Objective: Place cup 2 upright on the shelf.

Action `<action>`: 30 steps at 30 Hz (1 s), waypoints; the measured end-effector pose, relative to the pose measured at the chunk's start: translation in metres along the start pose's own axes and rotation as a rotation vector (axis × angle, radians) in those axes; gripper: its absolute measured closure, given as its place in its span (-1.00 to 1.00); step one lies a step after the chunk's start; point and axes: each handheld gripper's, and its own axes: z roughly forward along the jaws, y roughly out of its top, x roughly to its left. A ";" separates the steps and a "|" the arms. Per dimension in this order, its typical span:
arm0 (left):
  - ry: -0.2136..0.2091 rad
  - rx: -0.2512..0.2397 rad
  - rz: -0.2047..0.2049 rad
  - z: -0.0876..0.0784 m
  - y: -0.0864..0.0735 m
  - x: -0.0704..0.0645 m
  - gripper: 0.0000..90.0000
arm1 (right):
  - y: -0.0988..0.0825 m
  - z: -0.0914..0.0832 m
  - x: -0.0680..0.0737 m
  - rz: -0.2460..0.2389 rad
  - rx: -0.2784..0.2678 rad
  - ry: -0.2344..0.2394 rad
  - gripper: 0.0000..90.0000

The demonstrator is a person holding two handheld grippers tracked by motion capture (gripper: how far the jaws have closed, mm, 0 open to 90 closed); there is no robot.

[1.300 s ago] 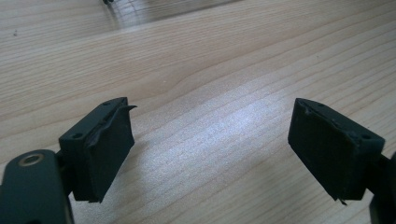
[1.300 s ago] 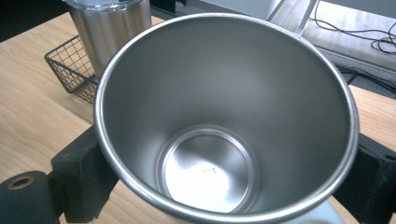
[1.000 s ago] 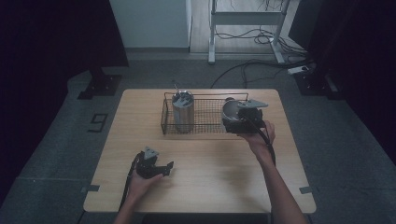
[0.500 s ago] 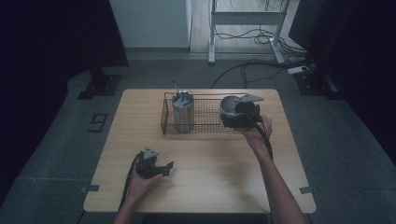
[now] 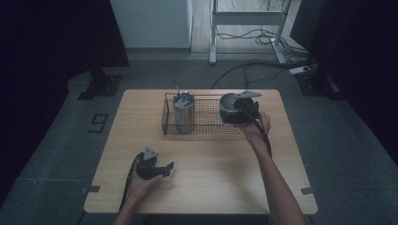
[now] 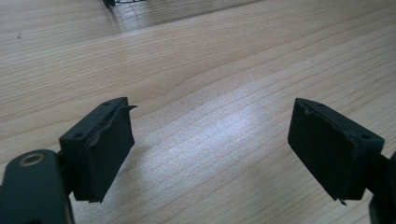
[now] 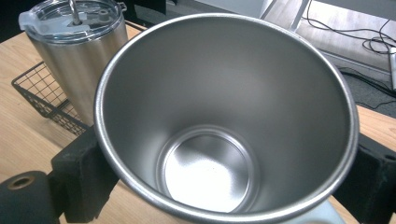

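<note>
No legible writing. My right gripper (image 7: pixel 224 186) clamps open steel cup (image 7: pixel 224 116) over wire basket (image 5: pixel 206 123); left gripper (image 6: pixel 210 154) jaws apart, empty, on surface (image 5: pixel 211 187).

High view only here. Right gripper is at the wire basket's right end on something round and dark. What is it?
Observer: A lidless steel tumbler. The right gripper has a jaw pressed against its outer wall on each side.
Operator: Anything inside it?
Observer: No, it's empty. The bare metal bottom shows clean.
Operator: Left gripper holding anything?
Observer: No. The left gripper has its jaws apart with nothing between them, low over the bare wooden table.
</note>
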 end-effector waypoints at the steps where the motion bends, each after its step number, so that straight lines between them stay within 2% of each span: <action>1: 0.000 0.001 0.000 0.000 0.000 0.000 -0.69 | 0.001 0.001 0.000 0.000 -0.002 -0.002 -0.82; 8: -0.002 0.000 -0.002 0.000 -0.001 0.001 -0.69 | 0.005 0.009 -0.001 -0.007 0.005 -0.008 -0.82; 20: -0.002 -0.002 -0.009 0.000 -0.001 0.003 -0.69 | 0.011 0.023 -0.005 0.021 0.022 -0.012 -0.82; 30: -0.015 0.004 0.002 0.002 -0.002 -0.001 -0.69 | 0.015 0.044 -0.005 0.026 0.043 -0.024 -0.82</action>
